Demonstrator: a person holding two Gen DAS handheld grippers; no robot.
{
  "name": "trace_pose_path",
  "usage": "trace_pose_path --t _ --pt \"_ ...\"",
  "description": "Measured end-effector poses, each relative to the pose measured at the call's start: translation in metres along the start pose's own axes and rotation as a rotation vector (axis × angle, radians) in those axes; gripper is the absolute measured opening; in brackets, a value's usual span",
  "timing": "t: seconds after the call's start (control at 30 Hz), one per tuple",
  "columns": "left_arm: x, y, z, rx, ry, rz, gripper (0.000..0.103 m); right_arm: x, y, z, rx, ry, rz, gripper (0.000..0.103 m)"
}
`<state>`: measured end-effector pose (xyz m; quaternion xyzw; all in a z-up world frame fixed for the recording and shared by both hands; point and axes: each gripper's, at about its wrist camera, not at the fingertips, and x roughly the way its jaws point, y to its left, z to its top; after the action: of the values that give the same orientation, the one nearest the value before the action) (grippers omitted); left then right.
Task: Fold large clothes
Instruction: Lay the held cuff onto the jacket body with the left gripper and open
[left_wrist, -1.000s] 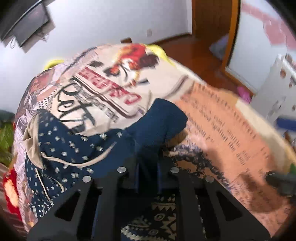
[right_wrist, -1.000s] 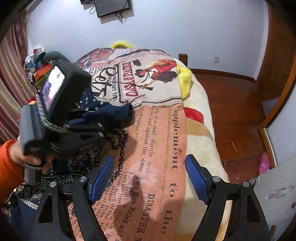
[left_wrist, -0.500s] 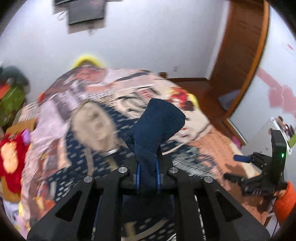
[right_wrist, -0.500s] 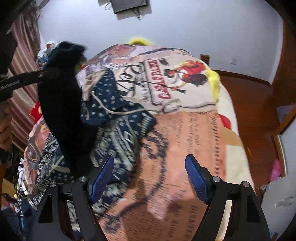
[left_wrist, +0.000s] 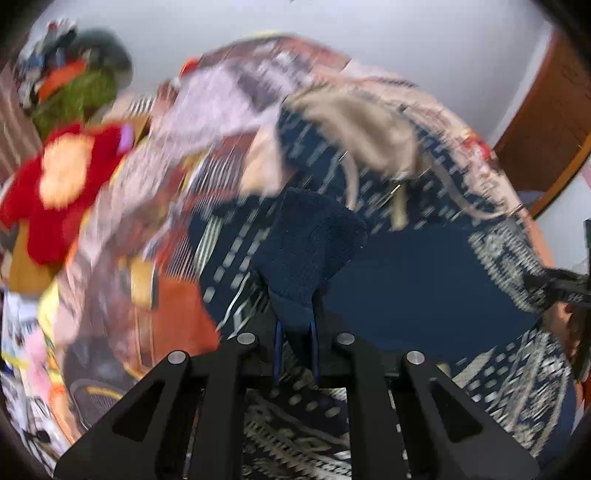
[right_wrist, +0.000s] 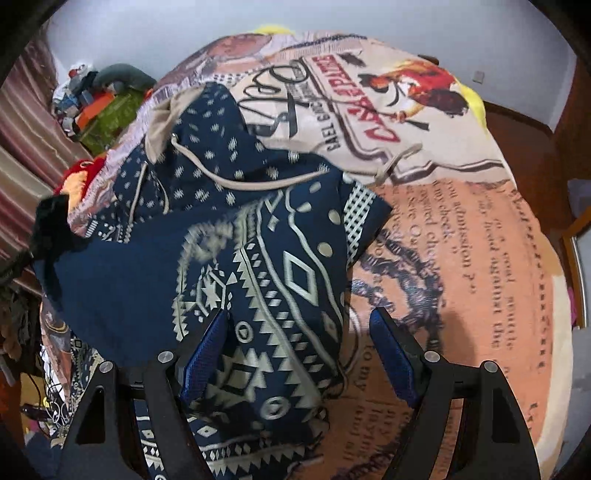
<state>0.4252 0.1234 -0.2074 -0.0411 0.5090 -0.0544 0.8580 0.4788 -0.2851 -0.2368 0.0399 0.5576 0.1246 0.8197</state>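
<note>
My left gripper (left_wrist: 294, 354) is pinched nearly together on a navy ribbed cuff (left_wrist: 308, 245), which stands up in a bunched fold just ahead of the blue pads. The left wrist view is smeared with blur, so I can only say the cuff looks like a sleeve end of the patterned hoodie (right_wrist: 258, 258); I cannot trace the join.

My right gripper (right_wrist: 297, 354) has its jaws standing wide apart, holding nothing. Its left pad (right_wrist: 205, 354) sits over the hoodie's printed fabric and may be brushing it; the other pad hangs over the bedspread (right_wrist: 461, 258), just past the garment's right edge.

The hoodie lies spread on the left half of the bed, navy with cream geometric bands, its dotted hood (right_wrist: 210, 147) toward the far end and a cream drawstring (right_wrist: 280, 181) trailing across it onto the bedspread. The garment's right edge runs diagonally between my right jaws.

To the right, the bedspread is bare out to the bed's edge, with wooden floor (right_wrist: 524, 147) beyond. To the left it is tight: a red plush toy (left_wrist: 59, 192) and a heap of clutter (right_wrist: 99, 99) crowd the bedside against a striped curtain (right_wrist: 22, 147).
</note>
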Motion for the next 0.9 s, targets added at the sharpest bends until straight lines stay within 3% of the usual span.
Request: trace_pose_path --t 0.1,0.2,0.27,0.33,0.47,0.53,0.73,0.9 --pt "0.020 0.018 -0.021 -0.038 0.067 -0.016 0.012 0.002 0.004 0.000 -0.019 0.004 -0.017 0.078" --pt "0.031 0.029 -0.032 -0.068 0.094 0.003 0.021 0.006 0.011 0.000 -0.048 0.012 -0.044 0.078" --pt "0.031 0.037 -0.036 -0.093 0.092 0.027 0.026 0.008 0.015 0.000 -0.067 0.013 -0.062 0.078" --pt "0.025 0.045 -0.039 -0.118 0.082 0.044 0.040 0.010 0.018 0.000 -0.080 0.016 -0.073 0.078" --pt "0.003 0.061 -0.041 -0.136 0.040 0.085 0.044 0.011 0.017 0.001 -0.083 0.017 -0.071 0.078" --pt "-0.008 0.066 -0.037 -0.129 0.020 0.127 0.044 0.011 0.017 0.001 -0.081 0.016 -0.068 0.078" --pt "-0.041 0.064 -0.014 -0.087 -0.039 0.132 0.044 -0.009 0.023 0.007 -0.112 -0.038 -0.086 0.078" --pt "-0.053 0.038 0.024 -0.027 -0.091 0.084 0.052 -0.047 0.036 0.035 -0.132 -0.130 -0.042 0.078"
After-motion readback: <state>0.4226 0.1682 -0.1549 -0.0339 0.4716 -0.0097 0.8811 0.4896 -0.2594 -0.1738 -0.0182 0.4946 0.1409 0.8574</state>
